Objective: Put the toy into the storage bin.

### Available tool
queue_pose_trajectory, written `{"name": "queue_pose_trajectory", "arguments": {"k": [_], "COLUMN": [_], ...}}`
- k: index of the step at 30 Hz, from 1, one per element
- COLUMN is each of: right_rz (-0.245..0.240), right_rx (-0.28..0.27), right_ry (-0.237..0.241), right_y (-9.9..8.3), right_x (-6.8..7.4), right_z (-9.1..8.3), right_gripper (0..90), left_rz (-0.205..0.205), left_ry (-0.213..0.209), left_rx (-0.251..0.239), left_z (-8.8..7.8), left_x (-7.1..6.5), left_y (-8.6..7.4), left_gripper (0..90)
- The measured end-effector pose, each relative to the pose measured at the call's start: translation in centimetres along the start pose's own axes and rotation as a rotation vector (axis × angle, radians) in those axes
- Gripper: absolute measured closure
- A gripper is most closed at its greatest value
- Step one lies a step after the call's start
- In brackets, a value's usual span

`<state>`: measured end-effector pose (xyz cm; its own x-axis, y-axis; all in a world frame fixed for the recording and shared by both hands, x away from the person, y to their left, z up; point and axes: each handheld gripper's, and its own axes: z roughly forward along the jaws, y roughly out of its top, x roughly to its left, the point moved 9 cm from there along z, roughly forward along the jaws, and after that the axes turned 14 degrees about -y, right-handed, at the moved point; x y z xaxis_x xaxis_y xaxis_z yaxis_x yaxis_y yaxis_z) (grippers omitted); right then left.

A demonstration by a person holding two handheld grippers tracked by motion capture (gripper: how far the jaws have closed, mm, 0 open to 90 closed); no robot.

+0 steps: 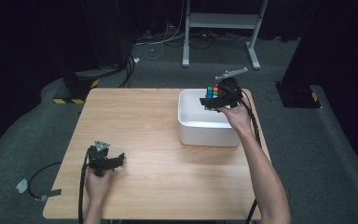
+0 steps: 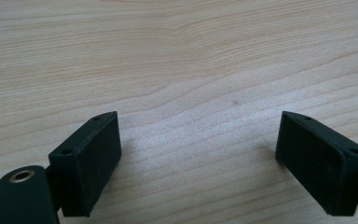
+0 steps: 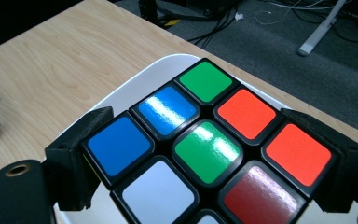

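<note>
A Rubik's cube is hanging pinched between the right gripper's jaws, directly above the white bin's far right corner. Well left of the bin, the left gripper is resting spread wide on bare wooden table; its own view is showing wood grain alone between the jaws.

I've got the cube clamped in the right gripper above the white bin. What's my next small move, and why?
Probably lower the right gripper a little into the white bin before opening. Its jaws are shut on the puzzle cube, which hangs over the bin's far rim rather than its middle, so easing it down and slightly toward you should keep it from dropping hard or clipping the edge. The left gripper sits open over the table, idle.
</note>
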<state>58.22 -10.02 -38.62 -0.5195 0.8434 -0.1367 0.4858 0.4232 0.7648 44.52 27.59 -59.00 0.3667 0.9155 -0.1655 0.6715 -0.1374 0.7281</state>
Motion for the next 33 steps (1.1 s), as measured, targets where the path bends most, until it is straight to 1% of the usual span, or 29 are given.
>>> {"name": "queue_pose_trajectory", "arguments": {"k": [4,7,11,15,18,21,27,31,33], "right_rz": [0.000,0.012,0.024,0.035,0.034,0.040,0.040,0.035,0.026], "right_rx": [0.018,0.016,0.028,0.028,0.030,0.026,0.030,0.042,0.044], "right_ry": [-0.008,-0.011,-0.024,-0.029,-0.036,-0.034,-0.034,-0.051,-0.050], "right_y": [0.2,0.3,0.2,0.2,0.2,0.2,0.3,0.1,0.0], "right_x": [-0.5,-0.7,-1.3,-1.8,-2.1,-2.3,-2.4,-2.7,-2.8], "right_z": [0.9,1.6,2.5,2.7,2.8,3.0,3.2,3.6,3.7], "right_gripper": [13.5,13.5,13.5,13.5,13.5,13.5,13.4,13.4,13.5], "left_rz": [0.000,0.000,0.000,0.000,0.000,0.000,-0.001,0.000,0.000], "left_ry": [0.000,0.000,0.000,0.000,0.000,0.000,0.000,0.000,0.000], "left_rx": [0.000,0.000,0.000,0.000,0.000,0.000,0.000,0.000,0.000], "left_z": [0.0,0.0,0.0,0.0,0.0,0.0,0.0,0.0,0.0], "left_x": [0.0,0.0,0.0,0.0,0.0,0.0,0.0,0.0,0.0], "left_y": [0.0,0.0,0.0,0.0,0.0,0.0,0.0,0.0,0.0], "left_gripper": [14.3,14.3,14.3,14.3,14.3,14.3,14.3,14.3,14.3]}}
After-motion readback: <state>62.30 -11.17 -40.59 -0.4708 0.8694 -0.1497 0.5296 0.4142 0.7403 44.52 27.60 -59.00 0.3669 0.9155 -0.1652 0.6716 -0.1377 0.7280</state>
